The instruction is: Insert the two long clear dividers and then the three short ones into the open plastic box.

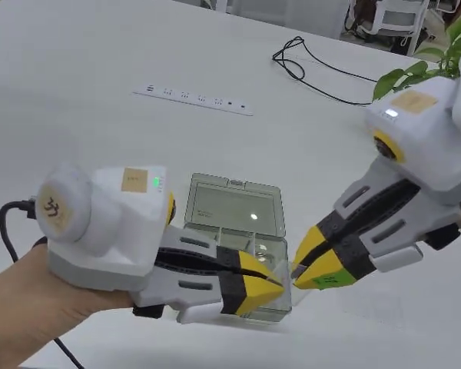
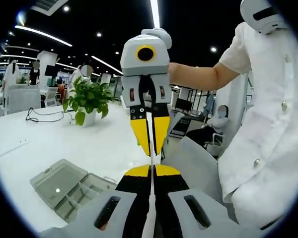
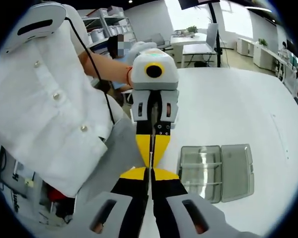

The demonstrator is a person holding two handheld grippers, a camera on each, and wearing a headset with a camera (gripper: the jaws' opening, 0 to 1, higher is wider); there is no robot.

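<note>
The open clear plastic box (image 1: 232,206) lies on the white table with its lid folded back; clear dividers stand in its tray (image 3: 201,171), also seen low in the left gripper view (image 2: 72,191). My left gripper (image 1: 276,288) and right gripper (image 1: 298,273) meet tip to tip just above the tray's near edge. Both have their jaws pressed together. A small thin clear divider (image 1: 279,267) seems pinched between the two tips, edge-on and hard to make out. The right gripper (image 2: 151,151) faces my left gripper (image 2: 152,169); the left gripper (image 3: 151,162) faces my right gripper (image 3: 151,171).
A white power strip (image 1: 194,100) lies beyond the box. A black cable (image 1: 315,69) loops at the far right, near a potted plant (image 1: 422,69). The person's white shirt (image 2: 260,148) is close behind the grippers. Bare table surrounds the box.
</note>
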